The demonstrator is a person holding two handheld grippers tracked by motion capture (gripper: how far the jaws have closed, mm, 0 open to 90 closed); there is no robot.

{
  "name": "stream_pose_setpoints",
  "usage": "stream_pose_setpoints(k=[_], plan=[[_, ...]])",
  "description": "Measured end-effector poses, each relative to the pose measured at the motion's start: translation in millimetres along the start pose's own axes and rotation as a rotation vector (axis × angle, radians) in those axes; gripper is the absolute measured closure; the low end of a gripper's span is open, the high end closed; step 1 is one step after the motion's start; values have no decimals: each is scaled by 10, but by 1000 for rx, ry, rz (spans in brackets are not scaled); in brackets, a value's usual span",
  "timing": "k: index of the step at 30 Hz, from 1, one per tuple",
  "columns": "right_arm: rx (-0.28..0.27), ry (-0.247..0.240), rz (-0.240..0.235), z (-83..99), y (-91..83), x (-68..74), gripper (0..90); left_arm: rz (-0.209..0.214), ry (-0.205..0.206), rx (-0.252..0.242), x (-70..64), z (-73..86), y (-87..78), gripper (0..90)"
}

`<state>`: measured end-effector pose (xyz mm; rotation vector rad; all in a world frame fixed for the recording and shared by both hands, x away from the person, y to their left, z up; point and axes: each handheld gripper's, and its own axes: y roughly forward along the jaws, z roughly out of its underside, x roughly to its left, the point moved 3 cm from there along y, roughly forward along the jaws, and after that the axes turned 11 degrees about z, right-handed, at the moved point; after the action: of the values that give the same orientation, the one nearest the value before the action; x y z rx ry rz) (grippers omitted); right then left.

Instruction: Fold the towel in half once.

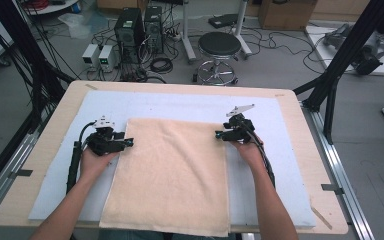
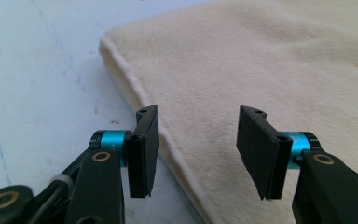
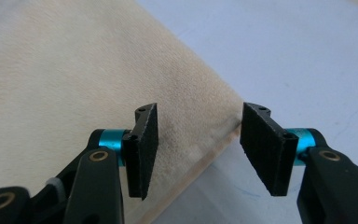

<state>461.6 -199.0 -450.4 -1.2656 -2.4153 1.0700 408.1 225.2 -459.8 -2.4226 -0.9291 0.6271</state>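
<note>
A lab floor with computer towers [image 1: 136, 30], loose cables and a round black stool [image 1: 219, 47] fills the top of the high view, and below it a wooden counter [image 1: 55, 120] carries a pale blue mat [image 1: 180, 105]. A cream towel [image 1: 172, 175] lies flat in the lower middle of the frame, its near hem running past the counter's front edge and cut off at the bottom. The left tool [image 1: 128, 143] sits at the towel's left edge near the far corner, the right tool [image 1: 218, 134] at the right edge near the other far corner. In the left gripper view the left tool [image 2: 196, 151] stands wide apart, gripping nothing, with the hemmed edge passing between its jaws. In the right gripper view the right tool [image 3: 198, 149] is likewise wide, straddling the towel's edge. Bare mat lies open beyond the towel and to both sides. Whether the jaws touch the cloth is hard to make out.
</note>
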Motion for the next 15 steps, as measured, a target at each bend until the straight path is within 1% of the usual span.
stream_pose_setpoints(k=[1,2,3,4,5,6,7,9,11,12,13,15], plan=[[8,3,2,12,34,-3,506,-7,-16,12,19,20,32,497],[19,13,-9,31,67,-10,570,-15,-17,5,26,25,37,509],[24,38,-37,42,87,-24,667,-28,-20,4,25,20,38,543],[23,67,-67,36,85,-32,792,-32,-25,0,19,16,46,576],[15,44,-62,16,92,-24,817,-28,-23,-1,16,12,50,642],[26,13,-47,-12,96,-12,826,-27,-34,-11,5,7,66,711],[32,2,-34,-46,100,-11,833,-35,-41,-19,-3,1,80,739],[39,-1,-6,-111,106,-47,837,-44,-46,-31,-5,-10,102,791],[46,11,9,-163,118,-91,837,-51,-60,-33,20,-36,118,807],[46,10,14,-185,128,-114,837,-55,-63,-33,32,-52,128,808],[56,15,17,-202,136,-121,837,-54,-65,-22,41,-68,139,809],[65,0,23,-214,167,-130,832,-60,-64,-24,49,-96,149,809]])
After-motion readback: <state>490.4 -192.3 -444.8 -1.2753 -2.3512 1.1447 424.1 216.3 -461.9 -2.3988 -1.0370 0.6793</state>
